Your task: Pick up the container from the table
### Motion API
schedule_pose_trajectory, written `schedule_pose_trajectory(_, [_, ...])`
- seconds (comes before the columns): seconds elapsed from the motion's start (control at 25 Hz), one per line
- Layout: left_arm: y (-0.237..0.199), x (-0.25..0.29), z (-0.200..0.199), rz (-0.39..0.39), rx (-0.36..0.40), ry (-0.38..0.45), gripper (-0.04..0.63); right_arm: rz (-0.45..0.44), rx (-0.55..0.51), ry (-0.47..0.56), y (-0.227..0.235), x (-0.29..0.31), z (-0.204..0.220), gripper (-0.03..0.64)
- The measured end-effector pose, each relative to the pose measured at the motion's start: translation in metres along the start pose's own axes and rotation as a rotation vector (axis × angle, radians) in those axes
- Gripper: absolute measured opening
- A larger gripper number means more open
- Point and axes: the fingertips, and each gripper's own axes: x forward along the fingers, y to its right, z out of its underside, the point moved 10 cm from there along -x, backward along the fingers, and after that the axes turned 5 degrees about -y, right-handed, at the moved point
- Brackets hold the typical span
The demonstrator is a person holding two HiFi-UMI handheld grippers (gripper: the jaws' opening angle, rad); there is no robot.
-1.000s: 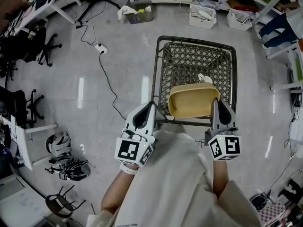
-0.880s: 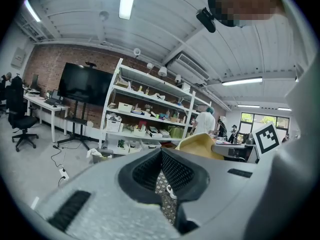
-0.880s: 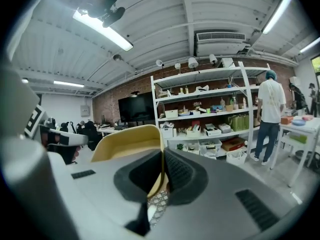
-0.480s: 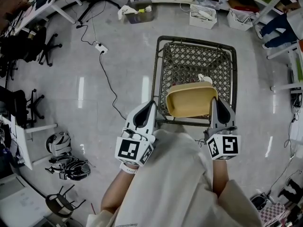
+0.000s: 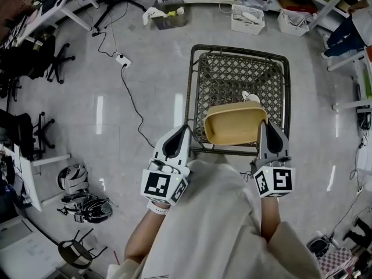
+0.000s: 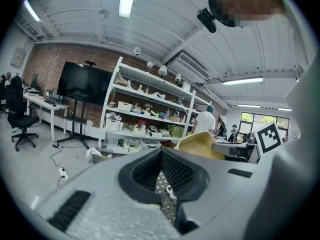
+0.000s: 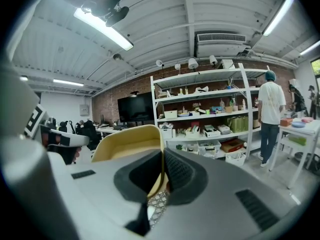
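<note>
The yellow container (image 5: 235, 124) hangs above the near edge of the wire-mesh table (image 5: 192, 80), tilted, with its open side up. My right gripper (image 5: 264, 127) is shut on its right rim; in the right gripper view the thin yellow wall (image 7: 130, 141) runs between the jaws of that gripper (image 7: 162, 171). My left gripper (image 5: 185, 129) is to the left of the container, apart from it, jaws together with nothing in them. In the left gripper view the container (image 6: 200, 144) shows beyond the left gripper (image 6: 162, 184).
A small white object (image 5: 251, 97) lies on the mesh table behind the container. A power strip and black cable (image 5: 123, 58) run over the floor to the left. Bins (image 5: 248, 20) stand along the shelves at the back. A person (image 7: 272, 114) stands by the shelves.
The container has shifted slightly left and up in my right gripper. The left gripper has hardly moved.
</note>
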Motion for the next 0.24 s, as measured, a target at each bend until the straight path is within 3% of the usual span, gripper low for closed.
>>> schedule_pose_trajectory(0.24, [0.0017,0.0014,0.0009,0.001,0.005,-0.008,0.023,0.002,-0.006,-0.002,0.0014,-0.0006,0.0015,0.028])
